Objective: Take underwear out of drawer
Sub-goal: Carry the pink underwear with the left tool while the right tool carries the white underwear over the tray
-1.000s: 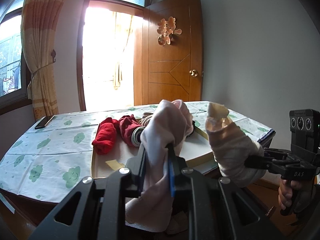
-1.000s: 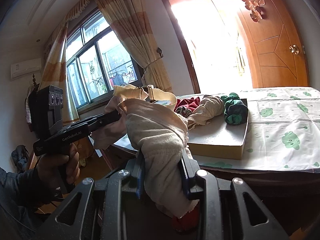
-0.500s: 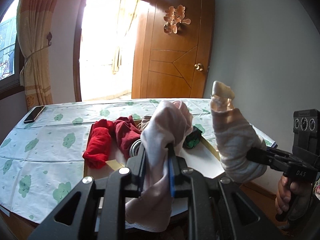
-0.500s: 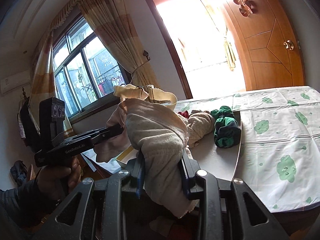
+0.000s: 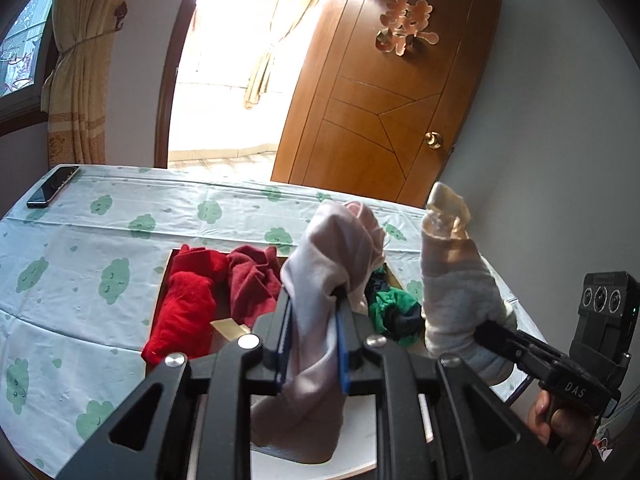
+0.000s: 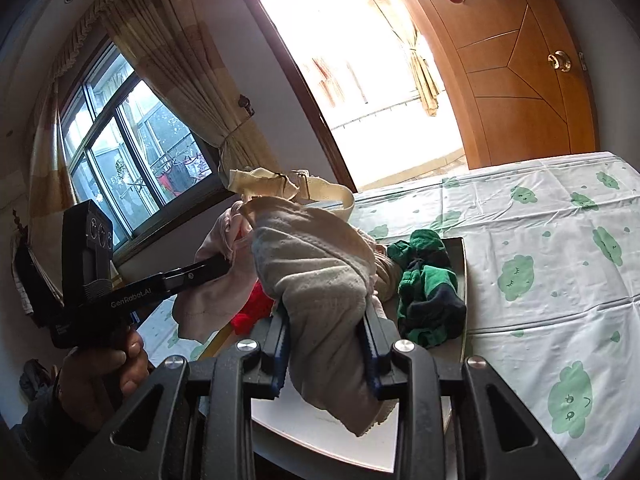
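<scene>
Left wrist view: left gripper [image 5: 312, 320] clamps a pale pink garment [image 5: 332, 256], long axis toward twelve o'clock; right gripper [image 6: 326, 332] pinches a beige garment [image 6: 316, 256]. Both hang above the tray [image 5: 360, 456], which probably receives them.

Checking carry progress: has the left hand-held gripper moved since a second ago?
Yes. The left hand-held gripper has come closer over the drawer; the door looms larger.

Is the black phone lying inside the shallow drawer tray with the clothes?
No, the black phone lies on the cloud-print tablecloth near the far left corner, well apart from the shallow drawer tray.
</scene>
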Action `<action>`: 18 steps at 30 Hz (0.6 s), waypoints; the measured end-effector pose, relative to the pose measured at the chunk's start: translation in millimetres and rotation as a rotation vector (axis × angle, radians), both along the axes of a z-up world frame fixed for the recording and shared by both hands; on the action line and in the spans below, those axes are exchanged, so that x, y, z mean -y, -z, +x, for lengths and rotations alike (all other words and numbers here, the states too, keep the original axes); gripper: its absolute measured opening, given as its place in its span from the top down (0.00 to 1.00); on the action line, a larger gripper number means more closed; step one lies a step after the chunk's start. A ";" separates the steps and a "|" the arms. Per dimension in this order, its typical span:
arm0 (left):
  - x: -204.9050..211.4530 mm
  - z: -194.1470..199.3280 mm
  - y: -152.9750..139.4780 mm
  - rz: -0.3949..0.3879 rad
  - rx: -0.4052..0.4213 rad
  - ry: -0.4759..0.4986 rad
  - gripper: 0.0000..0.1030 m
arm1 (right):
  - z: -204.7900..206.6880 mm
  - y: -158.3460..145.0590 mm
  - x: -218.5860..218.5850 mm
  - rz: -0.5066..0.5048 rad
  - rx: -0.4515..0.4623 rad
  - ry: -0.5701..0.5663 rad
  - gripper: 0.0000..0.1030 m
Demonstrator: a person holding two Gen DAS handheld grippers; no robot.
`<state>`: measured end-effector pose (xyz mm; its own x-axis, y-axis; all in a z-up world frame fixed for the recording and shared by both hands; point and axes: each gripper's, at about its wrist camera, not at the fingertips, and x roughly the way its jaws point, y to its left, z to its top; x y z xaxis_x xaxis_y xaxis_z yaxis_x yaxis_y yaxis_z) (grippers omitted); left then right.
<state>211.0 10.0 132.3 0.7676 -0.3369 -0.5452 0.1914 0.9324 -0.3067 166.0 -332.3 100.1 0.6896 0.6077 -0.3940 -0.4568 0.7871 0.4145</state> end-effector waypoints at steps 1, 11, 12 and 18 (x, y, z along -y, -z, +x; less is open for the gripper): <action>-0.1 5.1 0.1 -0.008 -0.007 -0.006 0.84 | 5.8 -0.4 -0.6 0.001 -0.010 0.004 0.68; -4.0 52.0 8.1 -0.133 -0.090 -0.051 0.84 | 48.0 -3.1 -8.3 -0.016 -0.064 0.063 0.68; -5.5 57.1 11.0 -0.160 -0.105 -0.059 0.84 | 52.2 -4.1 -9.8 -0.018 -0.070 0.068 0.68; -2.5 82.2 19.7 -0.257 -0.144 -0.089 0.84 | 77.8 -0.4 -19.1 -0.038 -0.110 0.114 0.67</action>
<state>293.2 12.5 112.6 0.7211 -0.4125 -0.5566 0.0494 0.8320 -0.5525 243.8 -313.2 100.5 0.7044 0.5115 -0.4922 -0.3175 0.8472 0.4260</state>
